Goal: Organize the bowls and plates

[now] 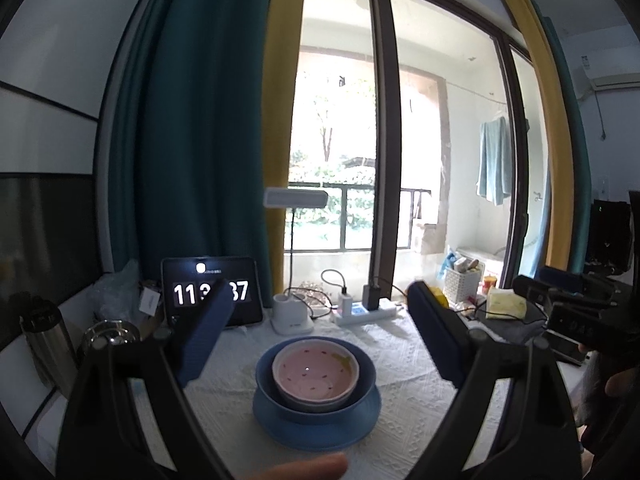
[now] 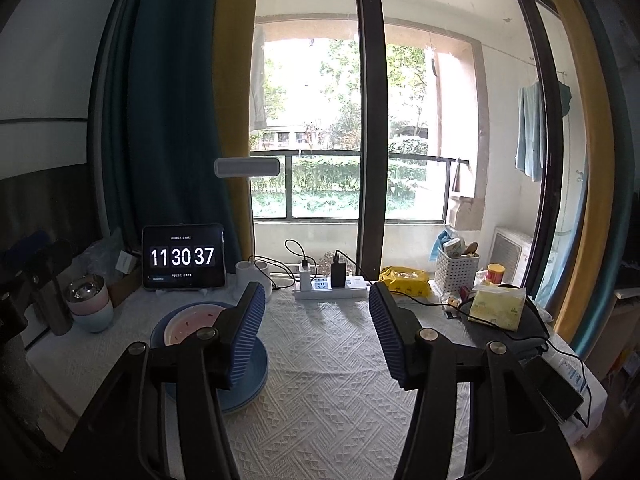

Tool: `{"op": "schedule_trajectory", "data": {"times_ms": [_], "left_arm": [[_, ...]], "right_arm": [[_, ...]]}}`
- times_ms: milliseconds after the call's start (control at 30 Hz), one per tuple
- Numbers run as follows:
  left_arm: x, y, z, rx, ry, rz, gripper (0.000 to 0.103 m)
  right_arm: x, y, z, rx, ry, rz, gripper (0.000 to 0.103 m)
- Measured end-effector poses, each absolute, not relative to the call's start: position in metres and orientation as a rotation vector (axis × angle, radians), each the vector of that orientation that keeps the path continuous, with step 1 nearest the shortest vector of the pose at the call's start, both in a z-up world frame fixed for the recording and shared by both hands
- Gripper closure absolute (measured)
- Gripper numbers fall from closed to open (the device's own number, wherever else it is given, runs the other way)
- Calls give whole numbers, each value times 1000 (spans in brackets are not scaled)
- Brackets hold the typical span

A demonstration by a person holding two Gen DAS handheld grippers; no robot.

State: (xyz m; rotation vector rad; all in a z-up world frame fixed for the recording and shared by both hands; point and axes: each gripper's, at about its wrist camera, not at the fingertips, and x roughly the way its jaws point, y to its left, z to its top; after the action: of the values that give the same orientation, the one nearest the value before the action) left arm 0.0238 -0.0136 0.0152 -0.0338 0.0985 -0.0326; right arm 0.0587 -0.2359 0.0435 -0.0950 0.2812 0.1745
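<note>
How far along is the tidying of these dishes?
It looks nearly done: the pink bowl sits in the blue bowl, on the blue plate. Both sets of fingers, left gripper and right gripper, stand open and hold nothing. Nothing else seems left on the tablecloth.

Window: tall dark-framed glass doors (image 2: 368,120) faced a balcony and greenery, daylight pouring in.
Curtains: teal curtain (image 1: 192,120) beside a yellow curtain (image 1: 280,140).
Table: white textured tablecloth (image 2: 332,360).
Wall: white, air conditioner (image 1: 608,76) mounted high right.
</note>
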Motion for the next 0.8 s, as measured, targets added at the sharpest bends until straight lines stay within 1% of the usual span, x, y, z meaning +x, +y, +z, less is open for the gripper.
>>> {"op": "schedule_trajectory", "data": {"times_ms": [800], "left_arm": [[24, -20, 19, -31, 103, -45, 14]], "right_arm": [[62, -240, 40, -94, 302, 178, 46]]}}
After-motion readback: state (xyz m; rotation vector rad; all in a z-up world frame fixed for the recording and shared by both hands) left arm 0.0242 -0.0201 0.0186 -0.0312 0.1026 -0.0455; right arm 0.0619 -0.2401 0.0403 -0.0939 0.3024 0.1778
